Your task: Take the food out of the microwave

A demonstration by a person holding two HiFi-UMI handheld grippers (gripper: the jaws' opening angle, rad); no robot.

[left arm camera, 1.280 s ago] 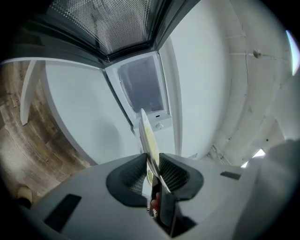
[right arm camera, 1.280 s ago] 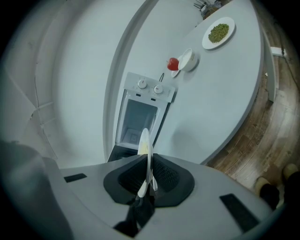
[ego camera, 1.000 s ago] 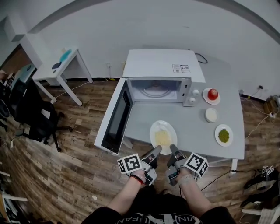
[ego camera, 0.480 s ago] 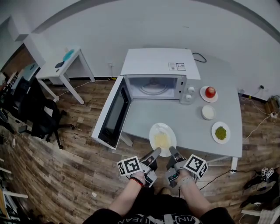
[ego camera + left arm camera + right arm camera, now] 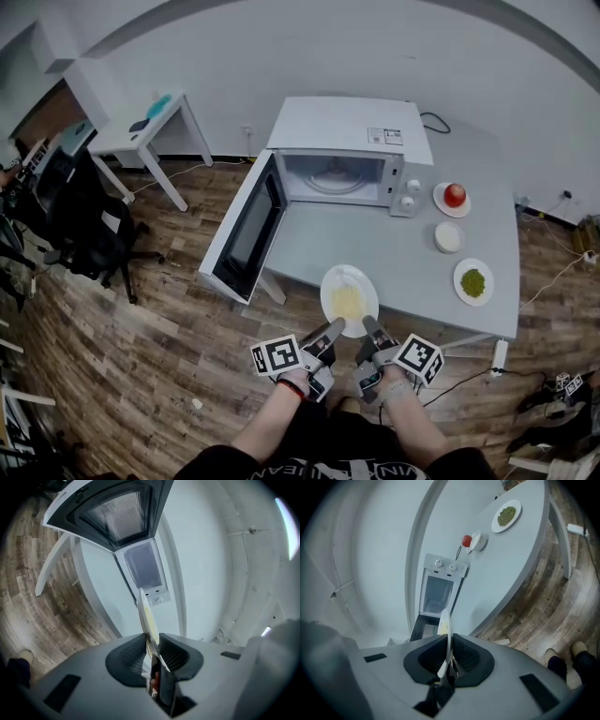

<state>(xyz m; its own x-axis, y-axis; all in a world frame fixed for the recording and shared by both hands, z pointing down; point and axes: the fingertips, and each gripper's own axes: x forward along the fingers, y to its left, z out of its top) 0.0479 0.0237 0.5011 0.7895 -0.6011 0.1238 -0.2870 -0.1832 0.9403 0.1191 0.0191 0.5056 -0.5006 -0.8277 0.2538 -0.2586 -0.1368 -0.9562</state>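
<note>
The left hand-held gripper [image 5: 151, 646] has its jaws drawn in to a narrow gap and pinches the near rim of a white plate [image 5: 144, 613], which runs edge-on between the ribbed pads. The right hand-held gripper [image 5: 449, 656] is pressed almost fully together on the same rim, just beside the left one. In the head view both the left hand-held gripper [image 5: 334, 327] and the right hand-held gripper [image 5: 367, 323] reach forward side by side to the plate's near edge.

The plate [image 5: 349, 295] carries a low heap of yellow food [image 5: 348, 300] and sits at the front edge of the grey table [image 5: 412, 248], outside the microwave [image 5: 352, 141]; whether it touches the table top cannot be told. The microwave's door [image 5: 246, 234] stands swung wide to the left, and the cavity shows only its turntable.

To the right on the table are a saucer [image 5: 454, 204] with a red round fruit [image 5: 455, 194], a small white bowl [image 5: 449, 237], and a second plate [image 5: 473, 283] holding green food.

Compared with a second ago, both grips are unchanged, while the gap between the plate and the microwave's mouth has widened, and the plate now lies closer to the table's front edge
</note>
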